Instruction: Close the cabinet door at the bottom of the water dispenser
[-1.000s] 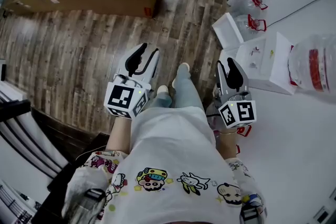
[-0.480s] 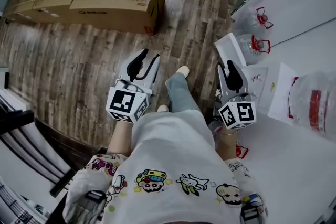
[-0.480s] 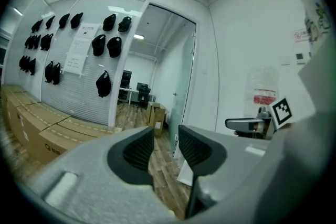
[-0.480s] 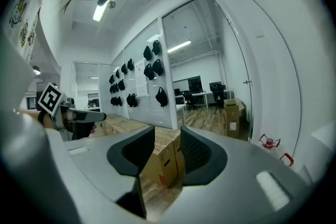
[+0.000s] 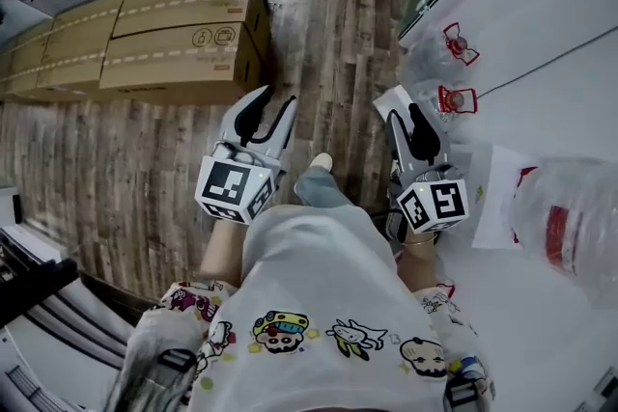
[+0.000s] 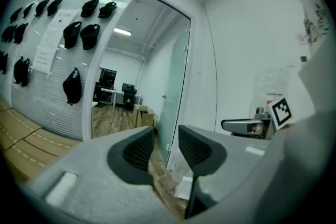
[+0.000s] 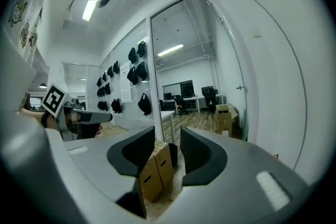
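I make out no water dispenser cabinet door for certain in any view. In the head view my left gripper [image 5: 267,114] is held out over the wood floor, jaws apart with nothing between them. My right gripper [image 5: 409,123] is beside it, also open and empty, close to a white panel [image 5: 389,101] and clear water bottles with red caps [image 5: 454,97] along the white wall. The left gripper view shows my left gripper [image 6: 165,145] pointing toward a glass door [image 6: 173,92]. The right gripper view shows my right gripper [image 7: 167,145] pointing at cardboard boxes [image 7: 157,171].
Long cardboard boxes [image 5: 179,39] lie on the floor ahead at the left. A large clear water bottle [image 5: 568,217] lies at the right. Black bags [image 6: 72,85] hang on a slatted wall. The person's leg and shoe [image 5: 319,177] are between the grippers.
The person has walked forward: the cardboard boxes and the water bottles have slid down the head view, closer to the grippers. Both grippers keep the same pose, jaws unchanged.
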Motion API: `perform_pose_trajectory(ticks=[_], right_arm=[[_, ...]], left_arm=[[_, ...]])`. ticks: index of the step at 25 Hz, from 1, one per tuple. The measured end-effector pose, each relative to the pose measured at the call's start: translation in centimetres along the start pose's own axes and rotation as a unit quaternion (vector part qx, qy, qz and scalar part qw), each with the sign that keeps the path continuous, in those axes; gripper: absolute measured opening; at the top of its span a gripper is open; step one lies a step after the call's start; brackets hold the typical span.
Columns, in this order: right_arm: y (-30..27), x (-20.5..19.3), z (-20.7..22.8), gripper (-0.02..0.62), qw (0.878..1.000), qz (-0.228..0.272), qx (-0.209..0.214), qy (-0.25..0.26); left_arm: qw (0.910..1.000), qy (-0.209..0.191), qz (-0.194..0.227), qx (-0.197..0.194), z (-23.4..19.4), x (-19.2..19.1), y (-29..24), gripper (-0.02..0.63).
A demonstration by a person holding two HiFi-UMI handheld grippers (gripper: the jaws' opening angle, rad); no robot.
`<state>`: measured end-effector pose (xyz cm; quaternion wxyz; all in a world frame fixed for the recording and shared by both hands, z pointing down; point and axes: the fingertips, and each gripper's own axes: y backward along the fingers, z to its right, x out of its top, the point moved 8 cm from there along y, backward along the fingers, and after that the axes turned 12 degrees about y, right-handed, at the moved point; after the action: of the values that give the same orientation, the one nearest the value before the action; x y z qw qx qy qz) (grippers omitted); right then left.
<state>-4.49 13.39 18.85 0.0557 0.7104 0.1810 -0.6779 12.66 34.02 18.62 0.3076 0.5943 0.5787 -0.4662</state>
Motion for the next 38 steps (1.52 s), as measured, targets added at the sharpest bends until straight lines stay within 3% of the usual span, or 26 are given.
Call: perform_pose_trajectory(ticks=[11,19,21,27,35,38], right_arm=[[1.9,-1.2,7.1,0.144,0.993,-0.007,-0.113,-0.031],[4.9,-2.4,8.7,0.144,0.97,-0.021,-0.231,-0.065],[5.4,-2.4,8.7,0.144,0.96,-0.024,-0.268,-0.073],[6.5,-2.9,7.9,0.144,0.913,-0.04,-0.392,-0.104],[5.2,-3.5,7.3,0.144,0.855,-0.053,-0.499,-0.133],[4.7,-3.9,6.9,0.144,0.839,-0.056,-0.522,-0.141]], left_arm=[[0.9922,-0.027,-0.04,-0.115,3.1,1.8,-11.4,0.14],[0.9653,-0.049,-0.099,-0.237,6.2,1.9,-18.5,0.14],[0.9531,-0.056,-0.118,-0.273,7.0,1.8,-20.5,0.14],[0.9052,-0.084,-0.174,-0.379,8.6,1.8,-26.4,0.14],[0.8473,-0.106,-0.228,-0.468,9.6,1.3,-32.5,0.14],[0.8314,-0.116,-0.244,-0.486,9.9,0.7,-33.8,0.14]])
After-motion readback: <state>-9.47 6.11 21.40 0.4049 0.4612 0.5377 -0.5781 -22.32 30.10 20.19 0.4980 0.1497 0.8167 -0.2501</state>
